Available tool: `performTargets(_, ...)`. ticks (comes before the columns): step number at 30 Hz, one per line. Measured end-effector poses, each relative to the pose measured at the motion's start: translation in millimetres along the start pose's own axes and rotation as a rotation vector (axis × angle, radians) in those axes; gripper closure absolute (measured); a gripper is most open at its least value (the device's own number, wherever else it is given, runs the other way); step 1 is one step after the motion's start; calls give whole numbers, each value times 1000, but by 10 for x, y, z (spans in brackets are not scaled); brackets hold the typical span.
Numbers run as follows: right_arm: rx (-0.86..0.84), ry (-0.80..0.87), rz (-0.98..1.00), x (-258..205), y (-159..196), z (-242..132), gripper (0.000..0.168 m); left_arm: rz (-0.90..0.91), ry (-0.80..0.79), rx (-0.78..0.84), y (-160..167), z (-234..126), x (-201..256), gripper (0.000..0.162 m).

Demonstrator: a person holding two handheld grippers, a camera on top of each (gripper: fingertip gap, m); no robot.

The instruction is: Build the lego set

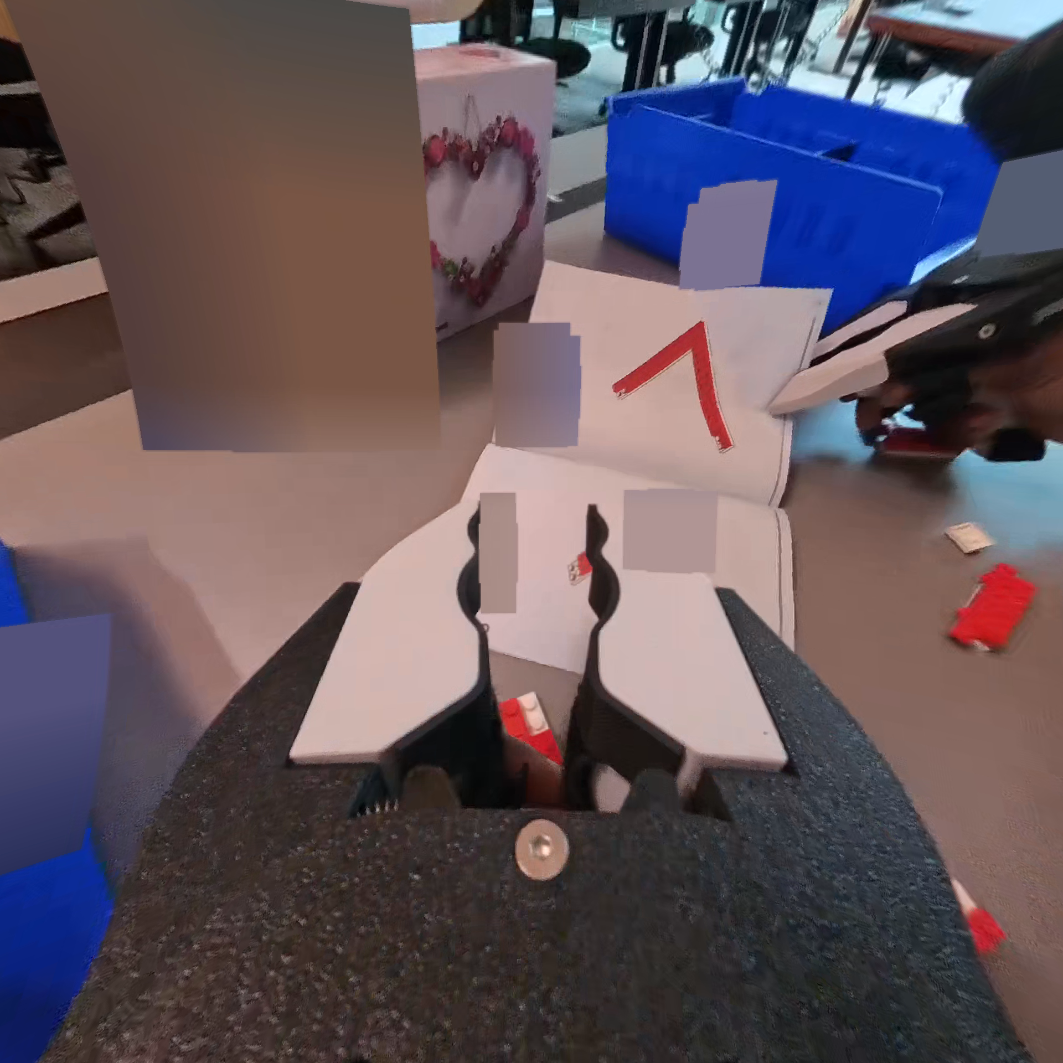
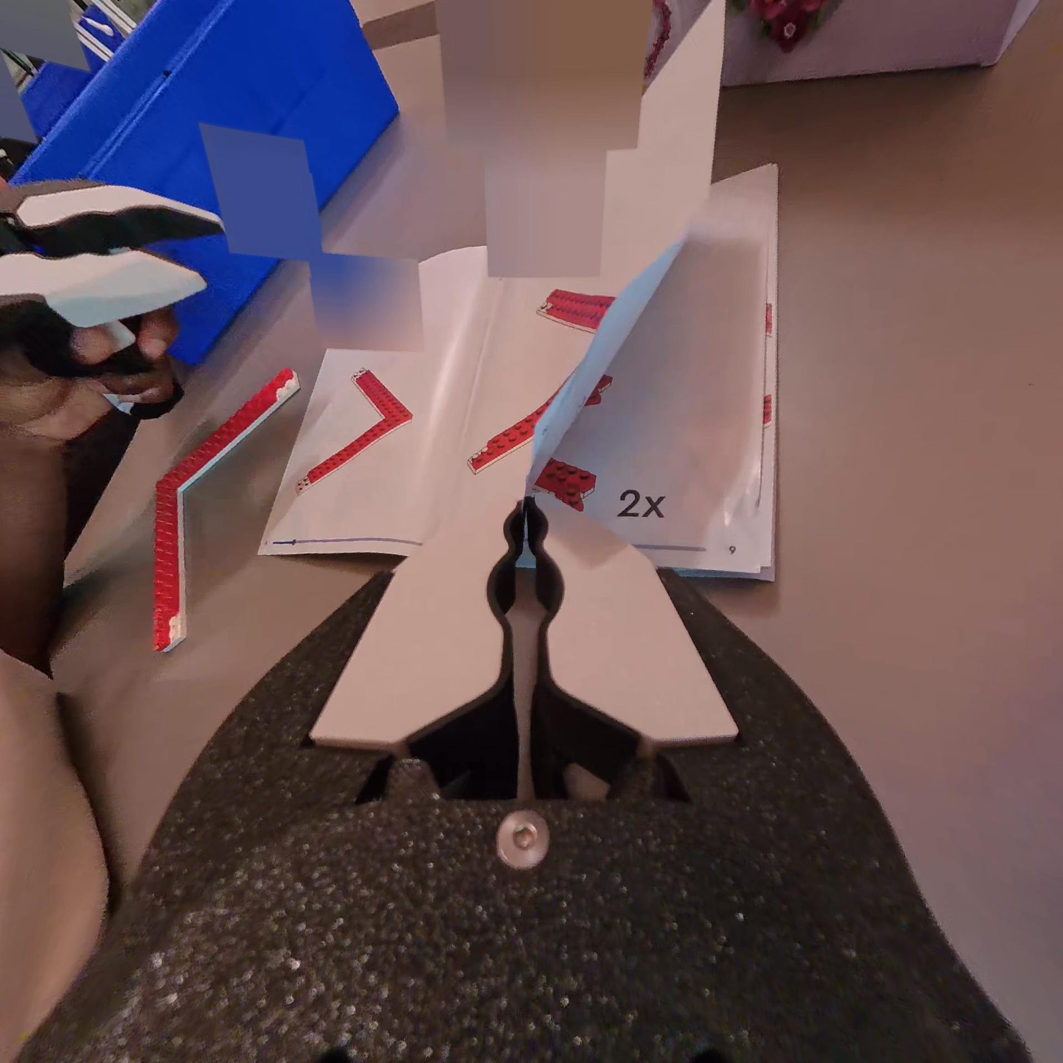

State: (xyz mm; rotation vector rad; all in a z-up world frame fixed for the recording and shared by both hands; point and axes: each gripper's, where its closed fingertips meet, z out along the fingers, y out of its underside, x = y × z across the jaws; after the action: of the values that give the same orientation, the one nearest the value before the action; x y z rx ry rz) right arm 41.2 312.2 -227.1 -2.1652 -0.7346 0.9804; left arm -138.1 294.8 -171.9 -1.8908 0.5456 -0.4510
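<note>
An open instruction booklet [image 2: 374, 489] lies on the brown table. My right gripper [image 2: 526, 506] is shut on the corner of one of its pages [image 2: 633, 356] and holds that page lifted above the right half. A long red V-shaped Lego build [image 2: 190, 477] lies left of the booklet. My left gripper [image 1: 534, 517] is open and empty, hovering over the booklet [image 1: 661, 448]. A red and white Lego part [image 1: 529, 719] shows on the table below its fingers. The left gripper also shows in the right wrist view [image 2: 210, 253], jaws apart. The right gripper shows in the left wrist view [image 1: 805, 385] at the booklet's edge.
A blue bin [image 1: 748, 149] stands behind the booklet and also shows in the right wrist view [image 2: 201, 115]. A white box with a heart wreath picture [image 1: 483, 190] stands beside it. Loose red pieces [image 1: 992, 610] and a small white packet [image 1: 969, 538] lie on the table. The grippers' ends are close to 20 cm from one another.
</note>
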Motion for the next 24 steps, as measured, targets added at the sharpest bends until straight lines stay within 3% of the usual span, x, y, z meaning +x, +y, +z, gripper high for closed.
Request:
performTargets(5, 6, -2, 4, -6, -3, -6, 168, 3, -42, -33, 51, -45, -112, 129)
performTargets(14, 24, -20, 11, -19, -14, -17, 168, 178, -72, -137, 212, 83, -2, 130)
performTargets(24, 22, -26, 9, -25, -8, -16, 168, 57, -88, -34, 77, -14, -127, 130)
